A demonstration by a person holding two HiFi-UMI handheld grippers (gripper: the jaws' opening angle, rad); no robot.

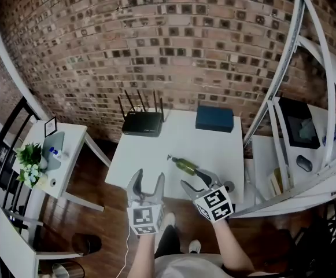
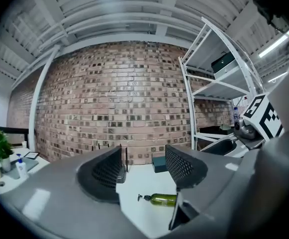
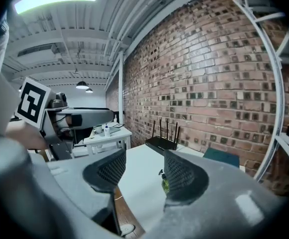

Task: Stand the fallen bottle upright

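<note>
A green bottle [image 1: 186, 165] with a dark pump head lies on its side on the white table [image 1: 150, 155], its pump pointing left. My left gripper [image 1: 146, 185] hovers at the table's front edge, left of the bottle, open and empty. In the left gripper view the bottle [image 2: 163, 199] lies low and right of the open jaws [image 2: 143, 166]. My right gripper [image 1: 198, 181] is open just in front of the bottle's base, not touching it. In the right gripper view the bottle [image 3: 164, 182] peeks out beside the right jaw, mostly hidden by it.
A black router [image 1: 141, 123] with antennas and a dark blue box [image 1: 214, 119] stand at the table's back by the brick wall. A white metal shelf rack [image 1: 283, 120] is close on the right. A side table with a plant [image 1: 32, 161] stands left.
</note>
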